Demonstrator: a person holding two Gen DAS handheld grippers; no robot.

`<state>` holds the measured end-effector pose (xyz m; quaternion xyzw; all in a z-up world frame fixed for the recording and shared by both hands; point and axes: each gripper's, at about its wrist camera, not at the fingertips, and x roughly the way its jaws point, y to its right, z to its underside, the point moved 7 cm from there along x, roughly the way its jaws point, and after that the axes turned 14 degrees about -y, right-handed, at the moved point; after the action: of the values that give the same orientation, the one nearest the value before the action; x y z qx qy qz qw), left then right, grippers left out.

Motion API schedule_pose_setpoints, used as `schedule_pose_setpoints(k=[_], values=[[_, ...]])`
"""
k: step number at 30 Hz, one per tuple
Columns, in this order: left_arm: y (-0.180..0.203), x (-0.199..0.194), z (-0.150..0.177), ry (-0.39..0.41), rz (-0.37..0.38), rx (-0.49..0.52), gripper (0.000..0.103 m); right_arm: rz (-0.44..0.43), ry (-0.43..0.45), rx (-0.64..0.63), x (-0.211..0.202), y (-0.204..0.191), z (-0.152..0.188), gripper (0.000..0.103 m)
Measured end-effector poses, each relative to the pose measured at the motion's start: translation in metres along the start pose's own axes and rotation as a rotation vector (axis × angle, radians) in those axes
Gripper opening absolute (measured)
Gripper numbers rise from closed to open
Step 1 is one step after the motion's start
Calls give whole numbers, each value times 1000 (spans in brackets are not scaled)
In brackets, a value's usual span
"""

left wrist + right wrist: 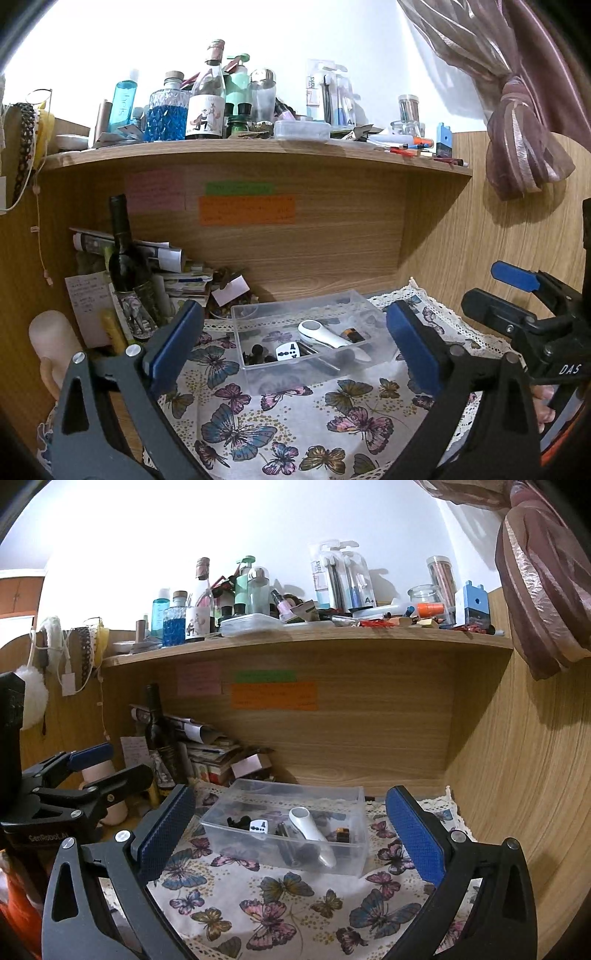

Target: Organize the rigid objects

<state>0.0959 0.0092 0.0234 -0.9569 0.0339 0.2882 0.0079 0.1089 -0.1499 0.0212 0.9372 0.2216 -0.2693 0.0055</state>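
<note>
both tongs wide, empty: left tongs [295,347], body marked "genrobot.ai"; right tongs [291,834], marked "das"; clear box [291,830] betw.

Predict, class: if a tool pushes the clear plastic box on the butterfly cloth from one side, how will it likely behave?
The clear plastic box looks thin-walled and holds only a few small items, so it is probably light and would slide. The butterfly cloth beneath may bunch rather than let it glide. The white handheld device leaning inside would likely shift or rattle.

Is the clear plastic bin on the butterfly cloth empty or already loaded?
Loaded. The clear bin has no lid on, and inside lie a white handheld device, a white adapter and small dark items.
</note>
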Motion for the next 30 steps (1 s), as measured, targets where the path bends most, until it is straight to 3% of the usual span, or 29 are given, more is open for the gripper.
schedule_pose_setpoints(k=[30], values=[[-2, 9, 3, -25, 33, -8, 102, -15, -11, 17, 2, -3, 3, 103]])
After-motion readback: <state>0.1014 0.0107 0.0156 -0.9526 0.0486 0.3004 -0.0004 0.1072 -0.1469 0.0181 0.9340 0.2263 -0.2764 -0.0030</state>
